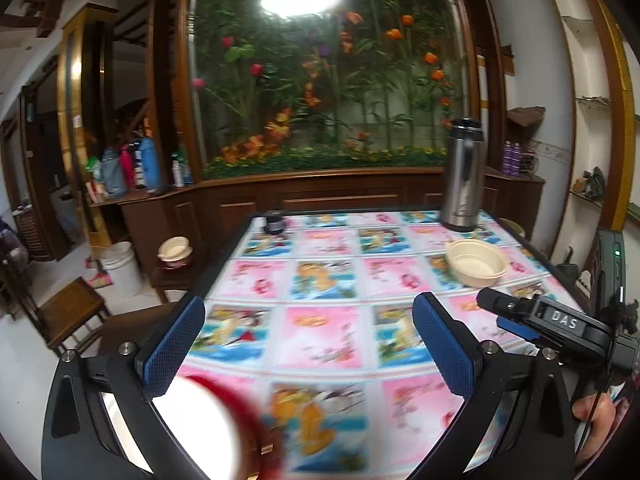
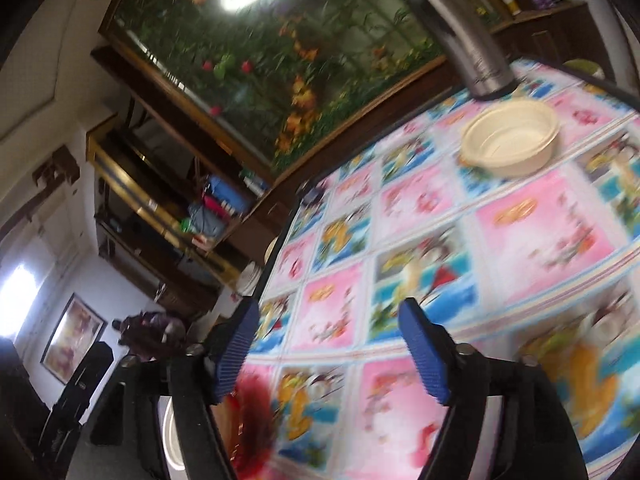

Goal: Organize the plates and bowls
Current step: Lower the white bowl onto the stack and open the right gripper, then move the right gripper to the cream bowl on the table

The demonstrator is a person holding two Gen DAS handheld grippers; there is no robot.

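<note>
A cream bowl (image 1: 476,266) stands upright on the patterned table at the far right, near a steel flask; it also shows in the right wrist view (image 2: 510,140). A red-rimmed white plate or bowl (image 1: 212,432) lies blurred at the table's near left edge, just below my left gripper (image 1: 308,344), which is open and empty above the table. In the right wrist view the red-rimmed dish (image 2: 248,420) sits by the left finger of my right gripper (image 2: 328,348), which is open and empty. The right gripper also shows in the left wrist view (image 1: 520,316).
A tall steel flask (image 1: 460,176) stands at the table's far right corner. A small dark object (image 1: 274,222) sits at the far left edge. Left of the table are a white bucket (image 1: 122,268), a stool with a lidded bowl (image 1: 175,252) and a wooden chair (image 1: 68,312).
</note>
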